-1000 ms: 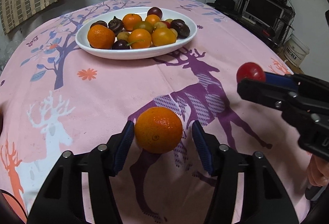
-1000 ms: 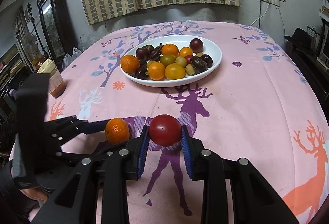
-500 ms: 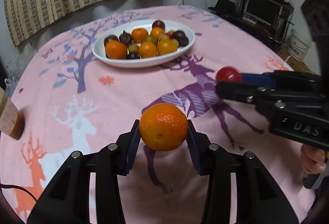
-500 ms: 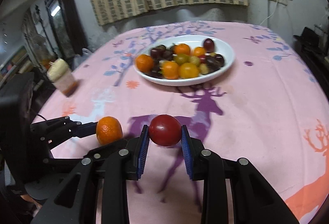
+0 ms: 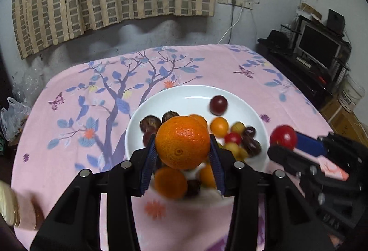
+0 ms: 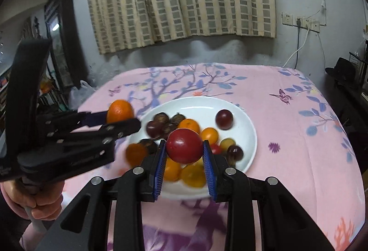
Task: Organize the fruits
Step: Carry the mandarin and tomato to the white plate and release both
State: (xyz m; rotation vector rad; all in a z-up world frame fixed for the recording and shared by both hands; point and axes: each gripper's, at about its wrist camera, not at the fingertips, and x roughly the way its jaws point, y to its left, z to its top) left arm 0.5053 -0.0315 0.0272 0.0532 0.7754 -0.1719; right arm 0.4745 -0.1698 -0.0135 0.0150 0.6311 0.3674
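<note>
Pink cloth, printed with blue-leaved trees and deer, covers the surface (image 6: 287, 117), and a white plate (image 6: 249, 135) heaped with small fruits sits near its middle. At the left, the left gripper (image 5: 182, 154) has its blue pads pressed tight on an orange (image 5: 182, 142), which it carries in the air over the plate's near half. Further right, the right gripper (image 6: 184, 160) is closed just as firmly on a red tomato (image 6: 184, 145), held above the pile and toward the plate's near right part. Both fruits are off the cloth, neither yet set down.

The pile (image 6: 191, 135) is the main risk. Oranges, dark plums and yellow fruits already crowd the near side, so a round fruit let go from height could strike them, bounce and roll off the rim onto the cloth. The two grippers also sit close together over one plate; lowering both at once may knock their fingers together or nudge fruit out. The tomato looks soft, and a hard squeeze could split it.
</note>
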